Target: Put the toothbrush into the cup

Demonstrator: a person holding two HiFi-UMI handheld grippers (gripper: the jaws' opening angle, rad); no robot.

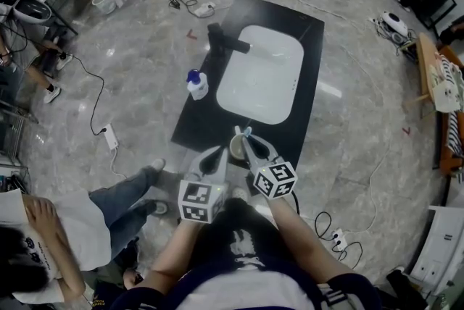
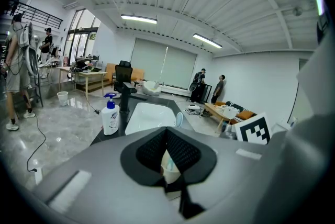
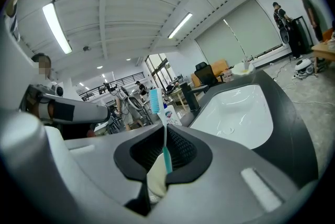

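Observation:
A beige cup (image 1: 237, 149) stands at the near edge of the black counter (image 1: 194, 129). My left gripper (image 1: 215, 155) is against the cup's left side, its jaws closed on the cup wall; in the left gripper view the cup (image 2: 168, 169) shows between the pads of that gripper (image 2: 166, 135). My right gripper (image 1: 249, 145) is shut on a toothbrush (image 1: 243, 132) directly over the cup. In the right gripper view the toothbrush (image 3: 165, 152), with a teal handle and blue-and-white head, stands upright between the jaws (image 3: 165, 138), with the cup (image 3: 155, 182) below it.
A white sink (image 1: 261, 73) with a black faucet (image 1: 221, 39) fills the counter's middle. A white soap bottle with a blue pump (image 1: 196, 85) stands to its left. A seated person (image 1: 51, 236) is at the lower left, and cables lie on the grey floor around.

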